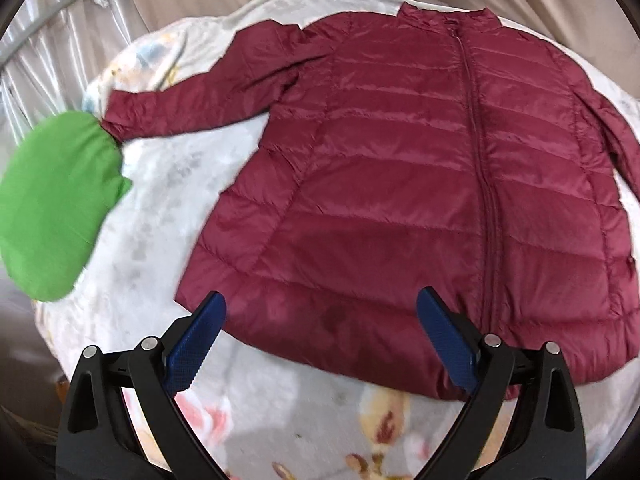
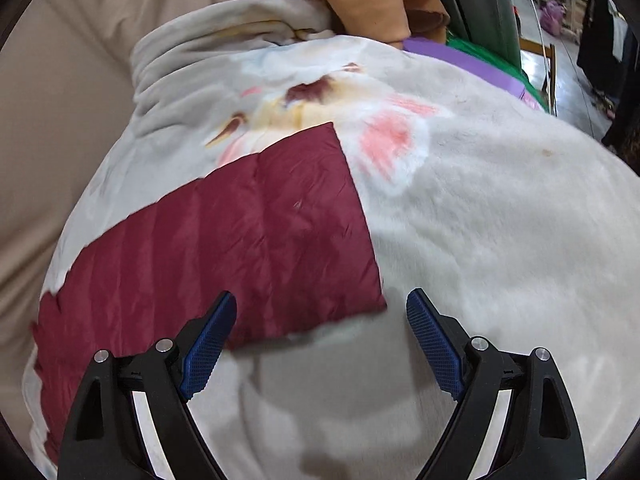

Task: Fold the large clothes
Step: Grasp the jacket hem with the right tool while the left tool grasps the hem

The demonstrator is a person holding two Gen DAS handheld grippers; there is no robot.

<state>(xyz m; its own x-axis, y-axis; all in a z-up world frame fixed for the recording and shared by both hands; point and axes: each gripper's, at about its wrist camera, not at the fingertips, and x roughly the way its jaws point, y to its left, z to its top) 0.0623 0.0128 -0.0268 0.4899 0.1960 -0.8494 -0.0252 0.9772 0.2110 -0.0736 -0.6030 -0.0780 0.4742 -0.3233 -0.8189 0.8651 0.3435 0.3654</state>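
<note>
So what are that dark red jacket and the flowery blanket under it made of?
The maroon puffer jacket looks like thin nylon or polyester shell: slightly glossy, fine wrinkles, quilted in horizontal padded bands, probably down or synthetic fill. The floral blanket looks like soft plush fleece: matte, fuzzy nap, blurred printed flowers.

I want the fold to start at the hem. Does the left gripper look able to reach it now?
Probably yes: the left gripper is open above the jacket, whose hem lies flat on the blanket, uncovered.
</note>
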